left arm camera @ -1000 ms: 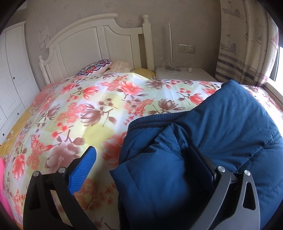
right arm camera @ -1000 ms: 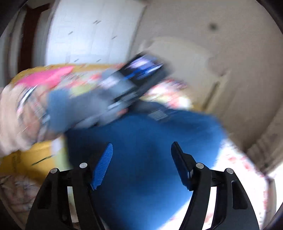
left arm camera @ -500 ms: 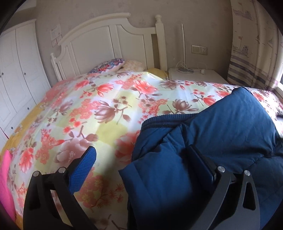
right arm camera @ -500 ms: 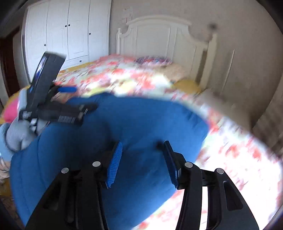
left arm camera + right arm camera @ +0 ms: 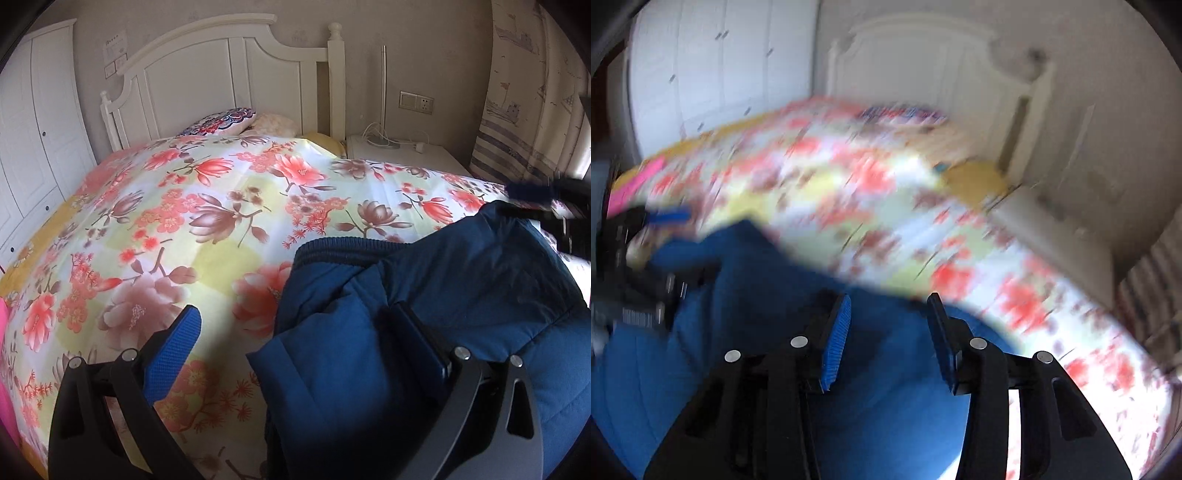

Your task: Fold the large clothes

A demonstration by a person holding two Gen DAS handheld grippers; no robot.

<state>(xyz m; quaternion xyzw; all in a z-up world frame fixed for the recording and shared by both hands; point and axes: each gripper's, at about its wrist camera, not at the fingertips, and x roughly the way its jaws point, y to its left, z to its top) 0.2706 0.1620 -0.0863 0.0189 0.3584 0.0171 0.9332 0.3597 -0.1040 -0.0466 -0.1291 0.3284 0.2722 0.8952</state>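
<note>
A large dark blue padded jacket (image 5: 461,295) lies bunched on the bed's floral quilt (image 5: 221,206), at the near right. My left gripper (image 5: 295,332) is open wide; its right finger rests on the jacket, its left finger hangs over bare quilt. In the blurred right wrist view the jacket (image 5: 757,332) fills the lower left. My right gripper (image 5: 886,325) hovers over it, jaws apart with only jacket showing between them. The right gripper shows in the left wrist view (image 5: 546,195) at the jacket's far edge; the left gripper shows in the right wrist view (image 5: 639,258).
A white headboard (image 5: 221,74) and pillows (image 5: 221,122) stand at the far end. A white nightstand (image 5: 399,155) with a lamp pole and cables, and a curtain (image 5: 528,92), are at the right. A white wardrobe (image 5: 33,129) is on the left. Something pink (image 5: 5,369) lies at the near left.
The right gripper has swung right across the jacket, with its jaws narrower than a second ago. The left wrist view has shifted so the jacket sits further right.
</note>
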